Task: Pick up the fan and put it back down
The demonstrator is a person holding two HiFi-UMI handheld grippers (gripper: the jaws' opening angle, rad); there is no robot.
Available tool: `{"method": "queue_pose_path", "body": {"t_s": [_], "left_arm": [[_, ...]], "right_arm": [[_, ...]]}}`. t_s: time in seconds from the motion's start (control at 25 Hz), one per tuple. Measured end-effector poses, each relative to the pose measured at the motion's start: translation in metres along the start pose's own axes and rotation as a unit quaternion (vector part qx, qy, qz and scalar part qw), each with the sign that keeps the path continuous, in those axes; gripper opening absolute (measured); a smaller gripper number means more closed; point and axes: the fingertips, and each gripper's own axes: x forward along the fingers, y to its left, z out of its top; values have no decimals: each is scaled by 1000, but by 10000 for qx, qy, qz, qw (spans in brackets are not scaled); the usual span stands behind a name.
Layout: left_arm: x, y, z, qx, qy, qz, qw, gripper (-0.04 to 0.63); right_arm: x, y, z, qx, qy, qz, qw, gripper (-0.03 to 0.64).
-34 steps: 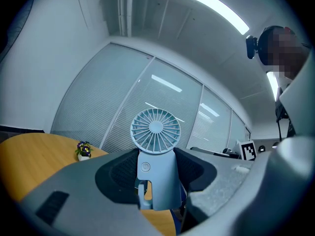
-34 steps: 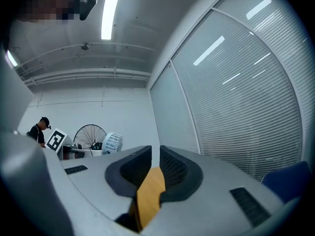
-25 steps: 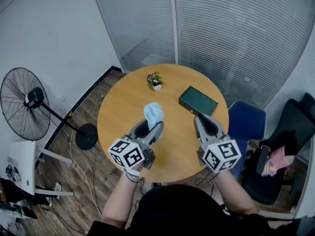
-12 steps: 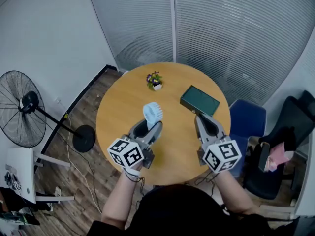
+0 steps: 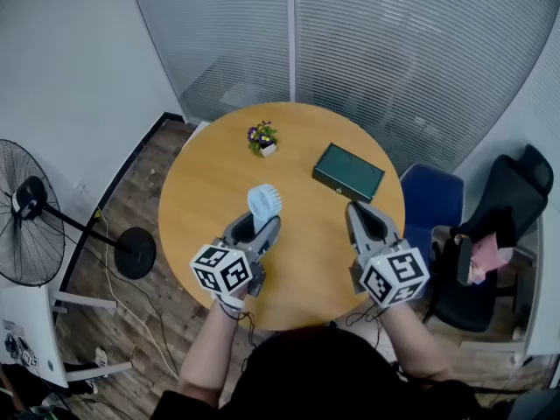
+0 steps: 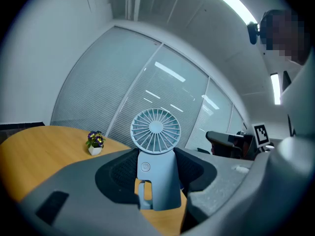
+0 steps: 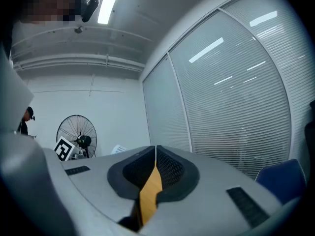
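Right, here is what I've got on my screens.

- The left gripper (image 5: 259, 227) is clamped on the fan (image 6: 155, 140); its jaws stand partly apart, the pads pressing on either side of the pale blue body below the round grille.
- The fan stands upright in that grip, grille at the top and facing back toward the gripper's camera.
- In the head view the fan sits over the left half of the table (image 5: 203, 191), near the middle. I cannot tell whether its base touches the wood.
- The right gripper (image 5: 356, 212) has nothing in it. Its jaws have just been closing and now meet at the tips, with only a thin sliver of tabletop showing between the pads.
- It hovers over the right side of the table, well apart from the fan.
- Beyond the fan, a plant (image 5: 261, 137) sits toward the far edge.
- A green box (image 5: 348, 171) lies just ahead of the right gripper.
- A floor fan (image 5: 26, 213) stands left of the table.
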Motion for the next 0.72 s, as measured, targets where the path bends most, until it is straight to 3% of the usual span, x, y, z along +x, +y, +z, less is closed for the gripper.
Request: {"method": "queue_pose_path", "body": {"t_s": [0.48,0.72], "left_arm": [[1,83,-78,117,1205,181,9925,215],[3,124,-126,321,1919,433,9799,215]], "right_arm": [[10,5,-18,109,77,-597,9981,26],[13,7,-20,126,118,-772,9969,31]]}}
